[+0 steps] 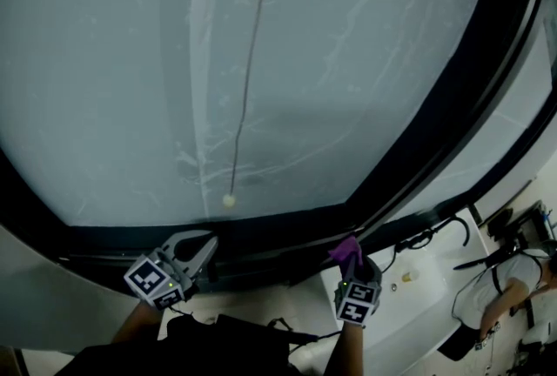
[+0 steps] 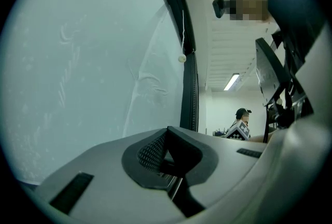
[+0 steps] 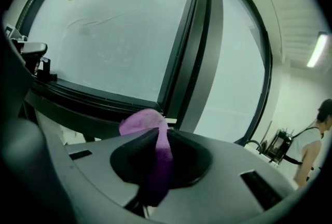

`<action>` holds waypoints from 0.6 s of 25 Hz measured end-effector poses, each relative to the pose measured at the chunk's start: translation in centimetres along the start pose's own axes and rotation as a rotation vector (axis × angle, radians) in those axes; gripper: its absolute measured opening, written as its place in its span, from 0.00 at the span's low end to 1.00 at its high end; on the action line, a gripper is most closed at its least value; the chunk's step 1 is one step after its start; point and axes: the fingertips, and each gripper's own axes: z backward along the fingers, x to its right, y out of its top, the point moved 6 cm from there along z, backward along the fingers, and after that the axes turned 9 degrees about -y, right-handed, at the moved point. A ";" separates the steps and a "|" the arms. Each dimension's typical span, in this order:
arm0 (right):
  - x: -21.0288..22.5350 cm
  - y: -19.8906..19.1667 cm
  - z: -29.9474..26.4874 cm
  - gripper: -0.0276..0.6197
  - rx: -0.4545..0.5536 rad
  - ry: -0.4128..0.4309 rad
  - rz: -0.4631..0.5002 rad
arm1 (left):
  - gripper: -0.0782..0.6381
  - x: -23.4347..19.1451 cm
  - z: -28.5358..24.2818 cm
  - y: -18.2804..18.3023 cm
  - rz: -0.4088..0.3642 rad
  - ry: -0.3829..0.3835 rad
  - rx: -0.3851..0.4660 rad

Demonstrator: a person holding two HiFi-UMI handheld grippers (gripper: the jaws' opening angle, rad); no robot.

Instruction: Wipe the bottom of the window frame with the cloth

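Head view: at 5 o'clock the right gripper (image 1: 355,265) holds the crumpled purple cloth (image 1: 346,250) just under the dark bottom rail of the window frame (image 1: 278,235), seemingly poised to wipe. Left gripper view: the left gripper (image 2: 167,137) is closed on nothing, apparently idle. Right gripper view: the jaws pinch the cloth, its tuft poking out toward 12 o'clock, probably so that it meets the rail first.
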 end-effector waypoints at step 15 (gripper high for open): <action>-0.4 0.2 10.1 0.12 0.190 0.068 -0.319 | 0.10 0.0 -0.1 0.1 0.027 -0.007 0.042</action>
